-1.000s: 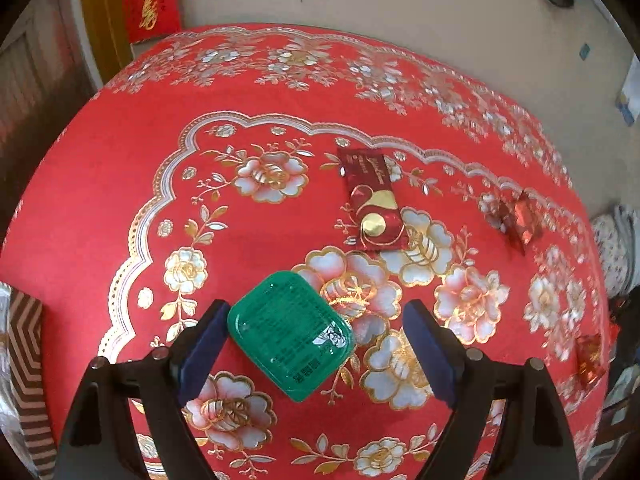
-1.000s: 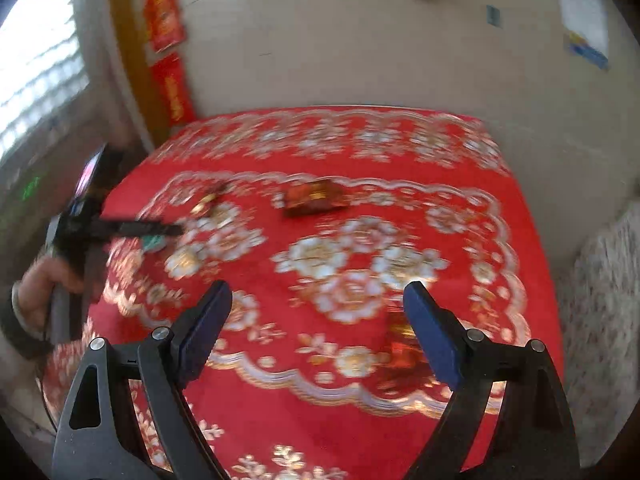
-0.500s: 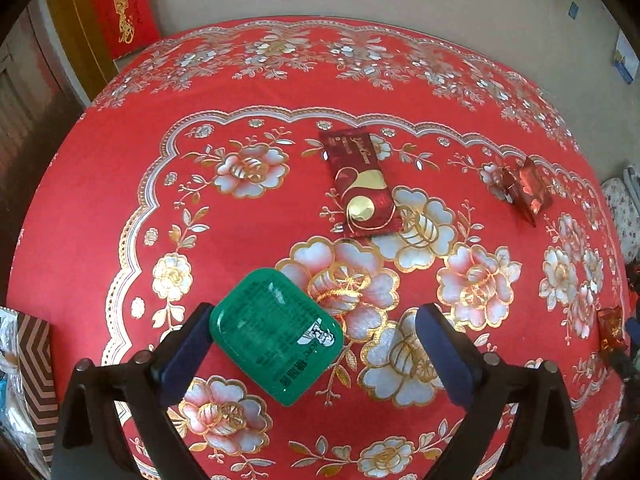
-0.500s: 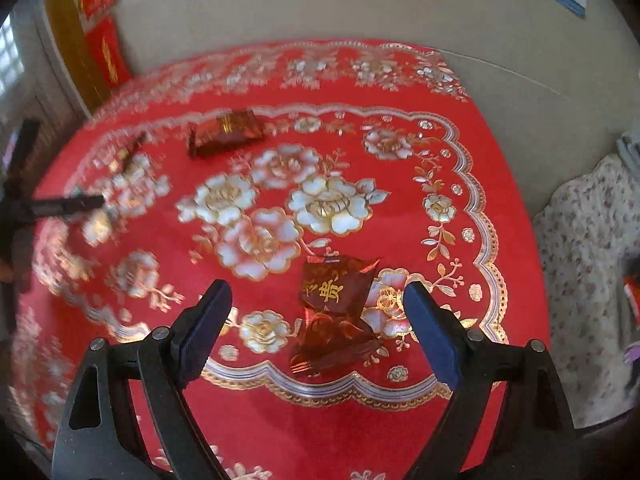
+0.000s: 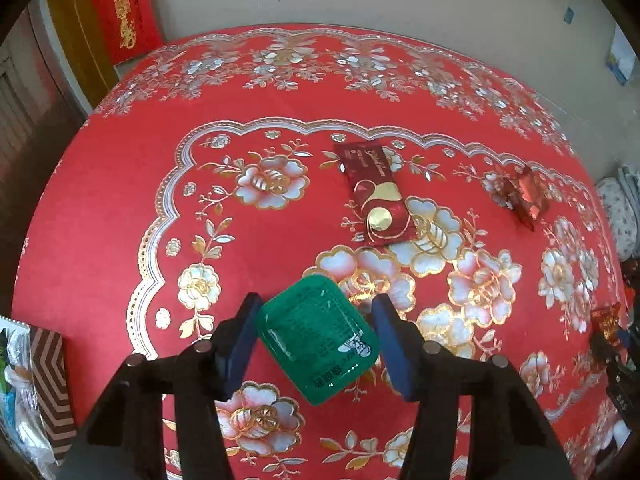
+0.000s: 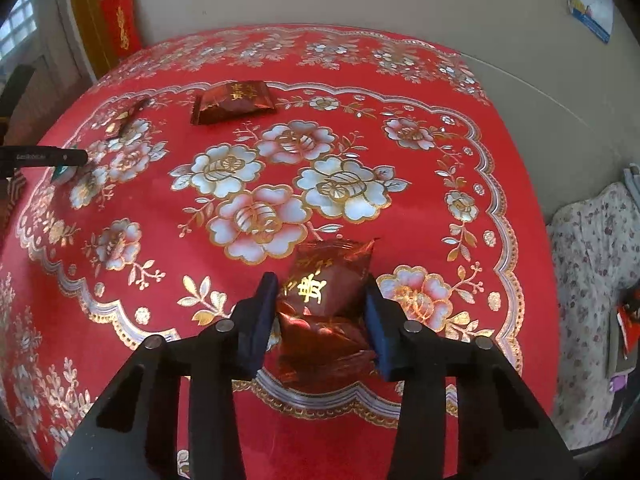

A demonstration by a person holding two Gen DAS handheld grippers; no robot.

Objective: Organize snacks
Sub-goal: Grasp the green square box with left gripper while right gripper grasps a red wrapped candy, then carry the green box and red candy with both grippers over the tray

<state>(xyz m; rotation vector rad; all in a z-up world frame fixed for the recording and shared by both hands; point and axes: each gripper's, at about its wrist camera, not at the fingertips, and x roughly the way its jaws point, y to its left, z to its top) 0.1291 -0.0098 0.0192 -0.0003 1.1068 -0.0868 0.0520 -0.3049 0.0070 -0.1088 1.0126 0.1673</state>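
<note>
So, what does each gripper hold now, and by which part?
Left gripper is closing on the green packet at two opposite corners; right gripper is closing on the red candy wrapper by its sides.

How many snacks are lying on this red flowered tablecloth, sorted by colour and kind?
green pack: 1
long dark red packet: 1
red foil packs: 3, two of them overlapping near the table edge
Total: 5

A green rounded-square snack pack (image 5: 318,338) lies flat, turned cornerwise. Two red foil sweets (image 6: 326,308) lie overlapping near the surface's edge. A dark red sachet (image 5: 376,192) lies farther off.
</note>
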